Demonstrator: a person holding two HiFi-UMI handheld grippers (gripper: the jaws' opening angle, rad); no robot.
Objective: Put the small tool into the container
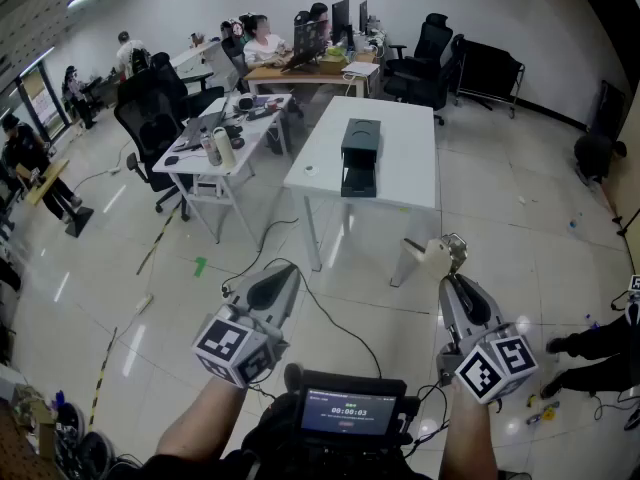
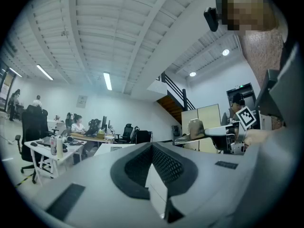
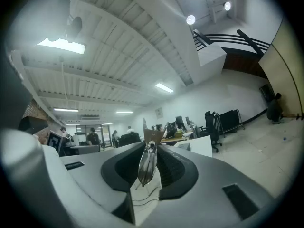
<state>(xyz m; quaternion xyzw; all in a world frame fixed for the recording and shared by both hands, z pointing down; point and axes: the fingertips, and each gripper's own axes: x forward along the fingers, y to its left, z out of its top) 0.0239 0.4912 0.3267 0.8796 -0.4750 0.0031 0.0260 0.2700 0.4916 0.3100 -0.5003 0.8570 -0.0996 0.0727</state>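
The small tool [image 3: 147, 164], a slim piece of shiny metal with a tan, flared far end, sat clamped between the jaws of the right gripper [image 3: 151, 147], up in the air over the floor. The left gripper [image 1: 283, 276] had its jaws closed on nothing. The black container [image 1: 360, 156] stood well apart on the white worktop [image 1: 405, 158].
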